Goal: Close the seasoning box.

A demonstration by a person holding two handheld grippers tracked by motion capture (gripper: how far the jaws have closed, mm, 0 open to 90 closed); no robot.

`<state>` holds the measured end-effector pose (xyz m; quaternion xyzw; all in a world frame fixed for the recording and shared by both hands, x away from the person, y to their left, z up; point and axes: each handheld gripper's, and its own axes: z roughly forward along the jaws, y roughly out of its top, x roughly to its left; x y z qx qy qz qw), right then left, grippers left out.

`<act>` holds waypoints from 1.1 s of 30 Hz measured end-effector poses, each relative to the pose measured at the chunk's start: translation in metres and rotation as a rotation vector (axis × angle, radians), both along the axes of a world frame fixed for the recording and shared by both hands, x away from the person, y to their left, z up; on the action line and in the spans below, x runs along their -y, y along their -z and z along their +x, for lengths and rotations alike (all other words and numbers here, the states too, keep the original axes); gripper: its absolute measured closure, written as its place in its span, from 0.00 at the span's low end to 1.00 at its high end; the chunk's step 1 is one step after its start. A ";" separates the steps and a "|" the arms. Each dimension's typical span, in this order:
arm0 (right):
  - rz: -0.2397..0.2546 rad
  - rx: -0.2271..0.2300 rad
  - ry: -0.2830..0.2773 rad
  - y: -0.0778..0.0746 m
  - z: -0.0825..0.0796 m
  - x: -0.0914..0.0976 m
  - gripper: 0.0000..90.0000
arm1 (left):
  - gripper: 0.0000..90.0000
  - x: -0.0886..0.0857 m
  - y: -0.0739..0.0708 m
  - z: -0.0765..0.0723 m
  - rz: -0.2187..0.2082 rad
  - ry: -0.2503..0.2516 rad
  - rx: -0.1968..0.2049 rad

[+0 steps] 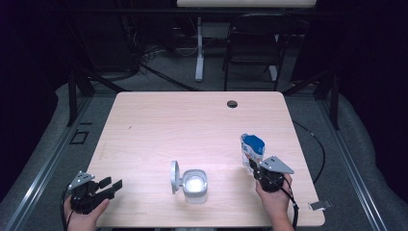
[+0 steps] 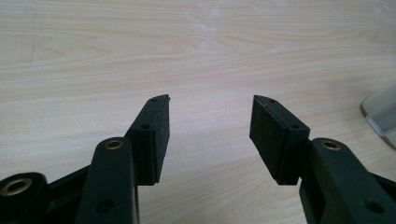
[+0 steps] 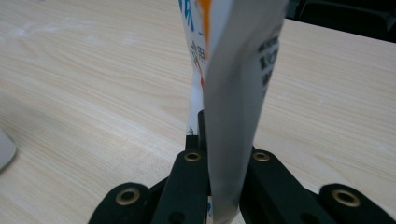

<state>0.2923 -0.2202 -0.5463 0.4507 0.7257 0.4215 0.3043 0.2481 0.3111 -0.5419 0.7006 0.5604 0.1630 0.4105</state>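
1. Because the pouch is a thin, flexible packet with blue and white print, it probably weighs little and bends easily; I judge it soft rather than stiff, with a smooth film that could slide between the pads.
2. The right gripper has its jaws clenched on the lower edge of the pouch, which stands roughly upright above the near right part of the table, tilted a little.
3. In the right gripper view the film is pinched flat between the 2 jaws, so the hold sits on a sealed or folded margin, a sound place, since the fuller body would squash.
4. The left gripper rests at the near left corner with its jaws released and wide apart, nothing between its pads.
5. A clear container with its hinged lid flipped open stands between the 2 grippers, holding something white.
6. If the pouch is to be tipped over it, a second hold near the top would likely steady the floppy upper half.
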 end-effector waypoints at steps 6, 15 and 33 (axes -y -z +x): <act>-0.015 -0.024 -0.001 0.007 0.004 -0.003 1.00 | 0.53 0.000 0.001 0.001 0.005 0.002 -0.005; -0.020 -0.052 0.006 0.015 0.007 -0.004 1.00 | 0.53 0.000 0.003 0.001 0.006 0.002 -0.009; -0.041 -0.068 0.006 0.016 0.007 -0.005 0.97 | 0.53 -0.001 0.002 0.001 0.005 0.006 -0.019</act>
